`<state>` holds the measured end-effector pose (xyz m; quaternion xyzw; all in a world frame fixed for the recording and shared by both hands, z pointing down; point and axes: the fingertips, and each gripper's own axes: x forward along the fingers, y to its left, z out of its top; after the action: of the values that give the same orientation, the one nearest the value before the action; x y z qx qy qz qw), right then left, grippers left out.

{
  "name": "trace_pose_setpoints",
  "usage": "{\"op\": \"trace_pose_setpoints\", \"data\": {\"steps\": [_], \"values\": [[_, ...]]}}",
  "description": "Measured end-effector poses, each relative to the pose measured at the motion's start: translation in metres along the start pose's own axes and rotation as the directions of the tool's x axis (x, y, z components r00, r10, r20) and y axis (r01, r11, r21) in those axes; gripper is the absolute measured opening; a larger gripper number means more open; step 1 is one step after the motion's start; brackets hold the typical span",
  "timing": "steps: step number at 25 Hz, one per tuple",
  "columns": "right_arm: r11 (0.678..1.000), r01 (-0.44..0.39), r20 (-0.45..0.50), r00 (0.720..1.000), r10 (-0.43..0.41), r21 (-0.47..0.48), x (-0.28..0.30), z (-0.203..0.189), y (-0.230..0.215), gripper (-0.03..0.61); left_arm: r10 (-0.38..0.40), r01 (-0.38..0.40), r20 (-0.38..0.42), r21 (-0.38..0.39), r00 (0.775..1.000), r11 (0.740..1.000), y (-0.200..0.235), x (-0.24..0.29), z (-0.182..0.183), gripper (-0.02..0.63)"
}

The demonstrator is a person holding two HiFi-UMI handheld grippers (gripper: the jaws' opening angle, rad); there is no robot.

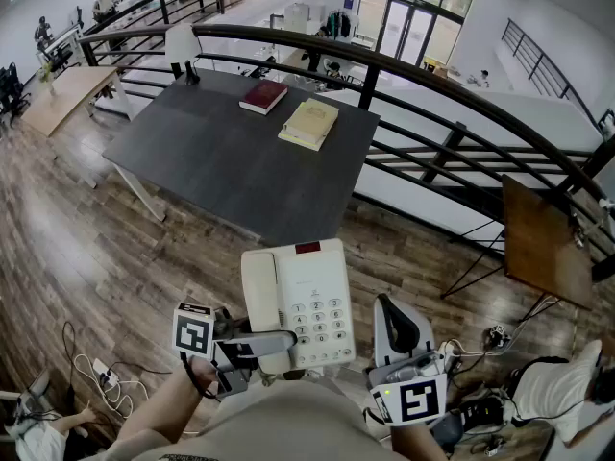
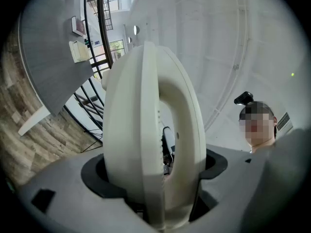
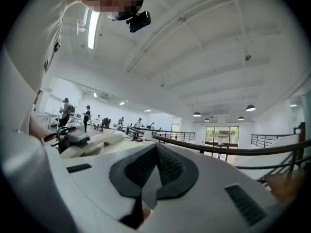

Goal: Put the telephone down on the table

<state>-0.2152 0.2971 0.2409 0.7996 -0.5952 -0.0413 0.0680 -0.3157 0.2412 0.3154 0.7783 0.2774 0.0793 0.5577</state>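
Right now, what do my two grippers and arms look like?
The left gripper has pale grey jaws with dark pads and a cube with a black-and-white square marker. The right gripper is whitish with dark ribbed pads, a matching marker cube and a small green light. You wear a light beige top; the forearms are bare.

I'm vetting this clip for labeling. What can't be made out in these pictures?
Head view: titles on the red book and yellow book, too small.
Head view: the telephone's near edge, covered by the left gripper and the person's torso.
Left gripper view: the keypad, since the telephone shows edge-on and fills the frame.
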Motion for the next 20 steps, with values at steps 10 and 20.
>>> {"op": "trace_pose_setpoints", "data": {"steps": [10,20], "values": [[1.0,0.009,0.014,1.0,-0.009,0.021,-0.006,-0.002,-0.012,0.0,0.005,-0.005,-0.021,-0.02,1.0,1.0,0.005,0.013,-0.008,0.416],[0.999,0.013,0.013,1.0,-0.014,0.047,-0.017,-0.009,-0.033,0.0,0.003,-0.003,-0.032,-0.026,0.999,1.0,0.006,0.036,-0.016,0.416]]}}
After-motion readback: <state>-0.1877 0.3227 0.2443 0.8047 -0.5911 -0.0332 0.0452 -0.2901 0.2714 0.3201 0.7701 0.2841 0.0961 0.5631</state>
